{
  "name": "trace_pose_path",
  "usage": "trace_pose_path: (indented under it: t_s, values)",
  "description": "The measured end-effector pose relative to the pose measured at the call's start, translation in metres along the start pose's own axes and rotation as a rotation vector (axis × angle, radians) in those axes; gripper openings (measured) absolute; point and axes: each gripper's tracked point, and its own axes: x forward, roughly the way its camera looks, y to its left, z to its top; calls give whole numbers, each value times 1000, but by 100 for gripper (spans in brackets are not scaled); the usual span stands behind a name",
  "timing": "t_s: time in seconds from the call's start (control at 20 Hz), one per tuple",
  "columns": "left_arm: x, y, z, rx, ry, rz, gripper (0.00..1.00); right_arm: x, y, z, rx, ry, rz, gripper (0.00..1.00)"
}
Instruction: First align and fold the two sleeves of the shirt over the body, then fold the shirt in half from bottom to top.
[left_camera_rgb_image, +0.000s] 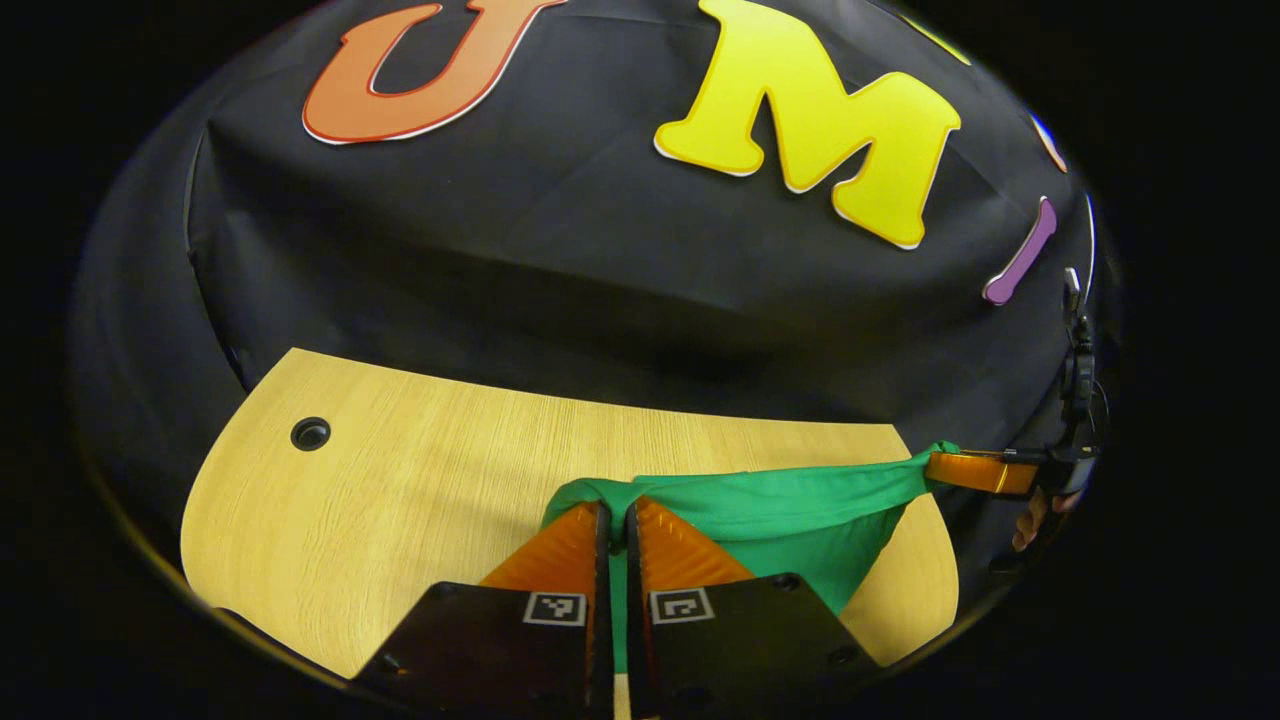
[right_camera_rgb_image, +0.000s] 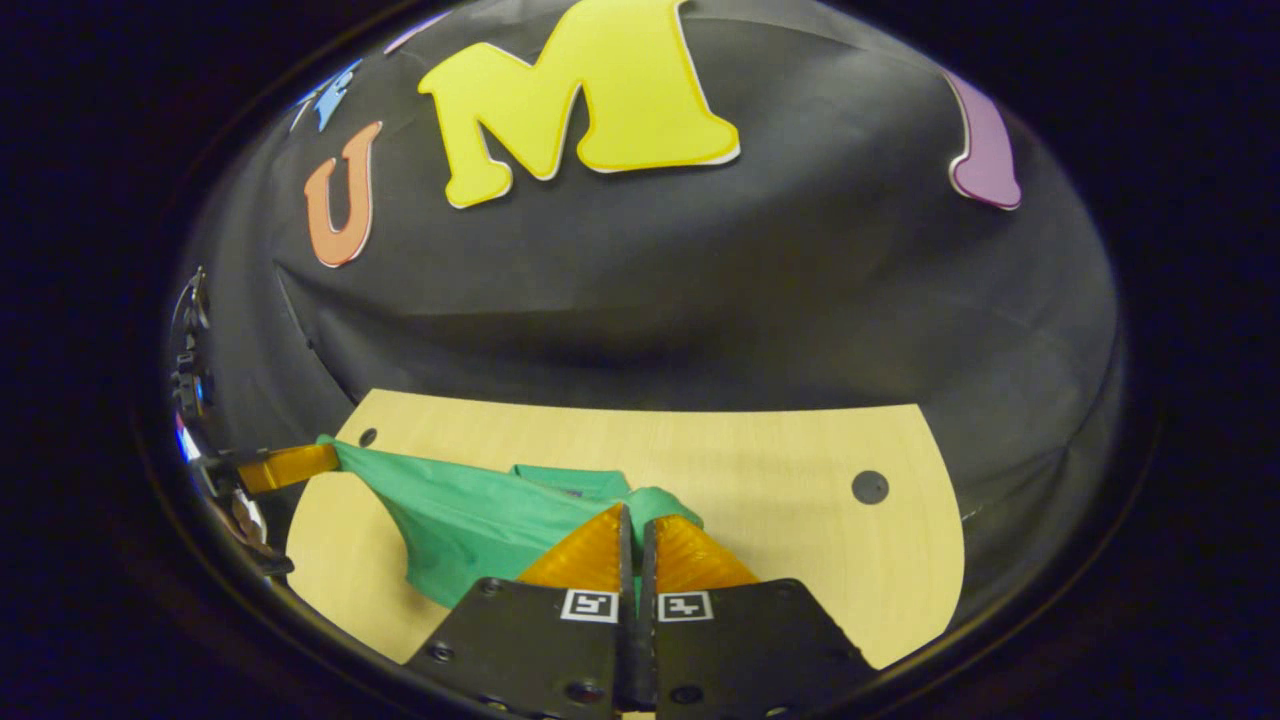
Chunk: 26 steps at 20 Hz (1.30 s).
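Booth: black cloth wall behind, pale wood-grain counter with rounded corners in front of it. Two dark round grommet holes are set in the counter top: one toward the left in the left gripper view, one toward the right in the right gripper view.

Green fabric shirt is lifted off the counter and hangs as a sagging band between the two claws. The middle droops toward the wood. In the right gripper view a folded portion of it lies behind the stretched edge, close over the counter.

Left claw: fingers clenched together on a bunched corner of the shirt; cloth wraps over both tips and a strip of green shows in the narrow gap between them.

Right claw: likewise clenched on the opposite corner, with green cloth bulging over the tips.

From the left gripper view, the right claw sits at the far right edge past the counter end, gripping the shirt's far corner, with a hand partly visible beneath it. A dark camera mount rises above it.

From the right gripper view, the left claw is at the far left edge, shirt corner pinched.

Nothing else lies on the counter around the shirt.
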Motion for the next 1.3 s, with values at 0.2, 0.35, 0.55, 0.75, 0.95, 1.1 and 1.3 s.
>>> trace_pose_path:
  t_s: [0.2, 0.35, 0.55, 0.75, 0.95, 1.1, 1.3]
  values:
    - [27, 17, -14, 6, 26, 62, 51, 37, -5, -19, -27, -6, -13, 25]
    - [22, 25, -7, 44, -15, 104, 100, 33, -2, -23, -24, -47, -31, 87]
    - [0, 25, 13, 61, -89, 115, 100, 2, 6, 4, -63, -167, -83, 97]
    - [-45, 14, 37, 76, -180, 112, 100, -45, 28, 31, -98, -286, -101, 93]
    - [-111, -4, 70, 128, -311, 100, 100, -109, 62, 48, -132, -394, -93, 96]
    - [-169, -18, 86, 158, -402, 100, 100, -165, 85, 56, -141, -491, -90, 97]
    - [-243, -38, 95, 180, -520, 112, 100, -236, 104, 50, -133, -603, -129, 96]
